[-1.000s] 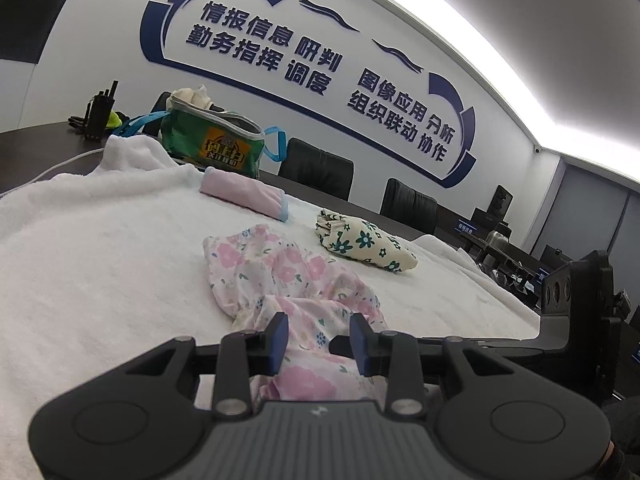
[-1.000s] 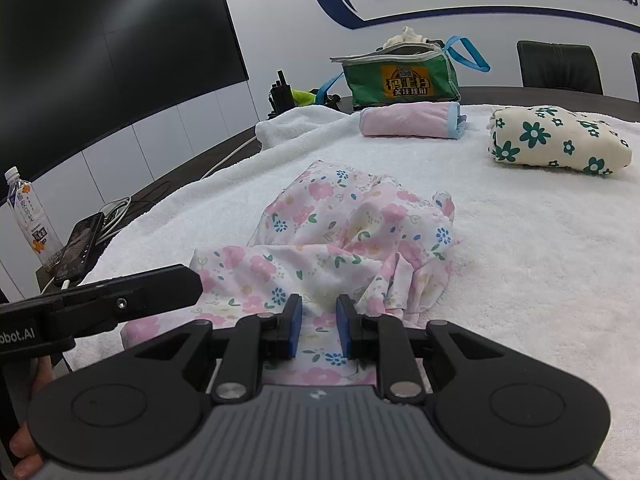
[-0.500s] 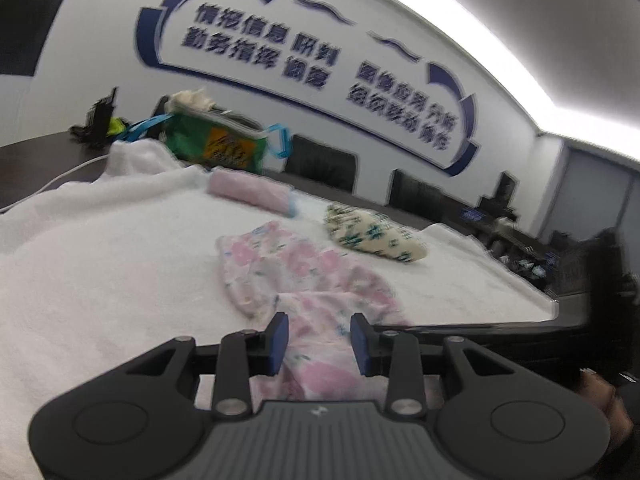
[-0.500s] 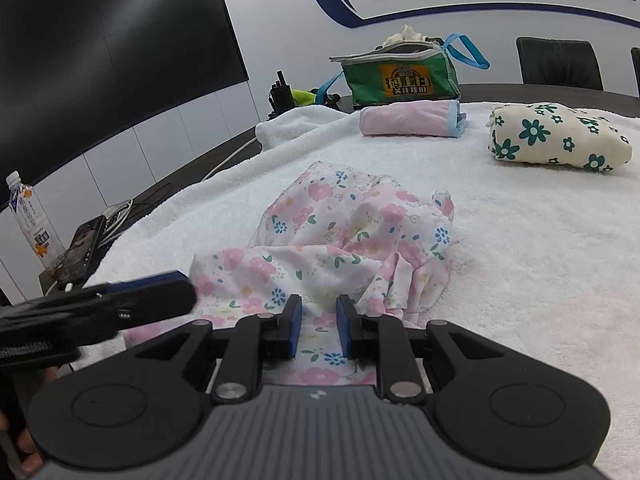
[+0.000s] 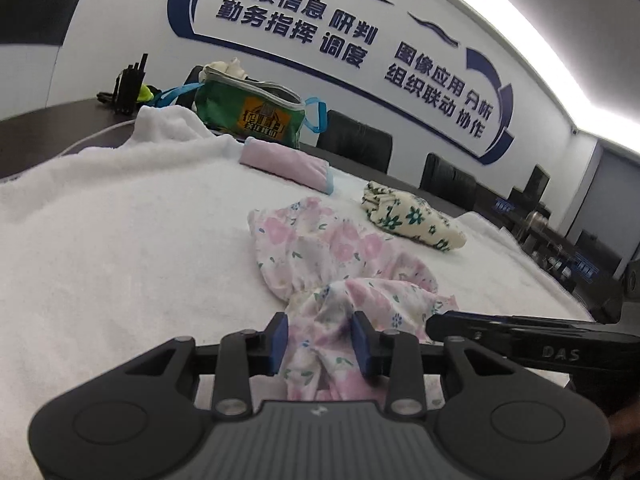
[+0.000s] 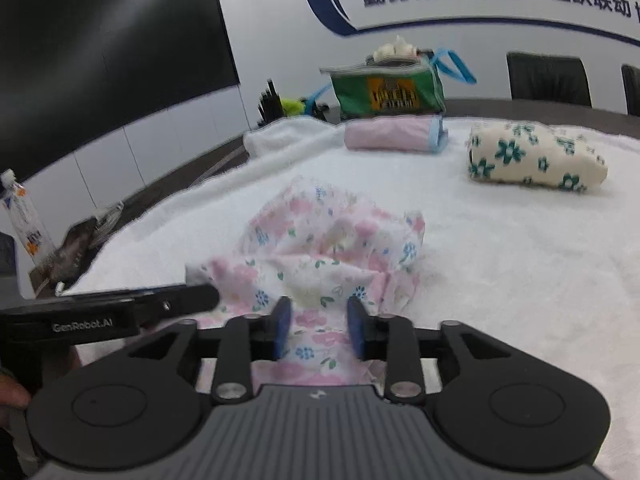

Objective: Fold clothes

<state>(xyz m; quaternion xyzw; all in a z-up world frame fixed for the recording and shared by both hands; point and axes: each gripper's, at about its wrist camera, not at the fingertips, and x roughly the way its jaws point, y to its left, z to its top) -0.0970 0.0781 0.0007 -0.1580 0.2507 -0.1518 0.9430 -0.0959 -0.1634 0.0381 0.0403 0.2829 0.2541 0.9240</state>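
left gripper (image 5: pixel 320 338) clamped on bunched floral cloth (image 5: pixel 340 252). right gripper (image 6: pixel 319 328) was opening, cloth slack between its jaws, rest piled just ahead. could slip and crumple again if released unevenly.

A crumpled garment (image 5: pixel 336 256) lies on the towel (image 5: pixel 120 240) that covers the counter (image 5: pixel 48 120). Behind it lie a folded cloth (image 5: pixel 286 164) and, to its right, a folded bundle (image 5: pixel 412 220). A bag (image 5: pixel 252 114) stands behind the folded cloth.
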